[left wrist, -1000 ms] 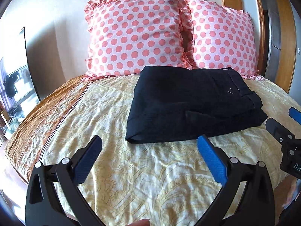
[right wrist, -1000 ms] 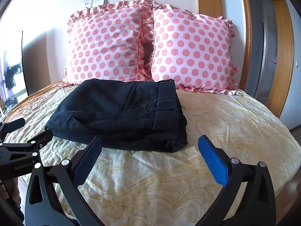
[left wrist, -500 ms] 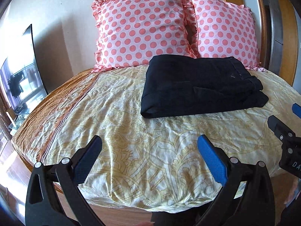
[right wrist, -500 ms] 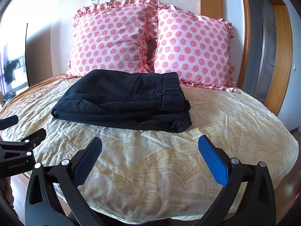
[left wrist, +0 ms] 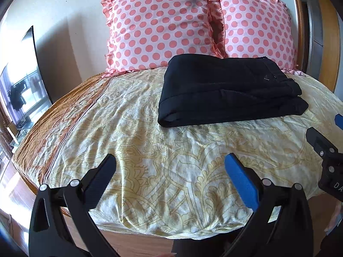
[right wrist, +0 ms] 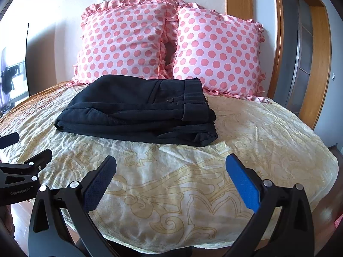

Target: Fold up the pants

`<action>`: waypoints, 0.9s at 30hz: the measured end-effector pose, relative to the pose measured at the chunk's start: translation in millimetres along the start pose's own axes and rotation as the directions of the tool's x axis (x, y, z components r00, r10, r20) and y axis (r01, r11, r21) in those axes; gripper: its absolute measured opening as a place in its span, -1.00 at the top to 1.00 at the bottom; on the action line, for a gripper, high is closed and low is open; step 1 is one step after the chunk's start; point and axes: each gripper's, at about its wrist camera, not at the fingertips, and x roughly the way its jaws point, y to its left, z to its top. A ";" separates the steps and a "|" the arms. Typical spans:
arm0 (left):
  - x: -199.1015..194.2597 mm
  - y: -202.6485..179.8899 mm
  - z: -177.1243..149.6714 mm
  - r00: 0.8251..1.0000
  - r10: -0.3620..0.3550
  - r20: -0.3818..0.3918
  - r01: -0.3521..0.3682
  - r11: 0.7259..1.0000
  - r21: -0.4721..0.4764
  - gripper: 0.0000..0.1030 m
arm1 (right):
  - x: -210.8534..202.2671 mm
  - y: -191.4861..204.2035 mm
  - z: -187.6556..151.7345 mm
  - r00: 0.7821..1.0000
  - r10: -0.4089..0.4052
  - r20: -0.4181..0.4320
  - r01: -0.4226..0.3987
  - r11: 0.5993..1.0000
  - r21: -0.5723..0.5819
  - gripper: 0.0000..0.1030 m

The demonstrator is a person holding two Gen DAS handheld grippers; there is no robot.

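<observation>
While pants (left wrist: 227, 94) lie folded | bedspread (left wrist: 150, 162) yellow, wrinkled | pillows (right wrist: 167, 40) behind

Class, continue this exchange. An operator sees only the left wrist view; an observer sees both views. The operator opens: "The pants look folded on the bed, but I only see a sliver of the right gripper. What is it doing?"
Observer: The right gripper hangs over the sheet short of the pants, its jaws wide apart and nothing between them.
Operator: Behind the pants my two pillows seem to overlap. Do they?
Observer: From the right wrist view a dark gap shows between the left pillow and the right pillow.
</observation>
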 end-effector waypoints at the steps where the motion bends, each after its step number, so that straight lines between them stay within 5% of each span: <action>1: 0.6 -0.3 0.0 1.000 -0.002 -0.002 0.002 1.000 0.001 -0.96 | 0.3 0.0 0.1 1.000 0.000 -0.001 0.000 1.000 0.001 -0.97; 27: 7.6 -5.4 -2.1 0.999 -0.024 -0.022 0.024 1.000 0.005 -0.96 | 5.7 0.4 -0.5 1.000 0.000 -0.016 0.001 1.000 0.005 -0.97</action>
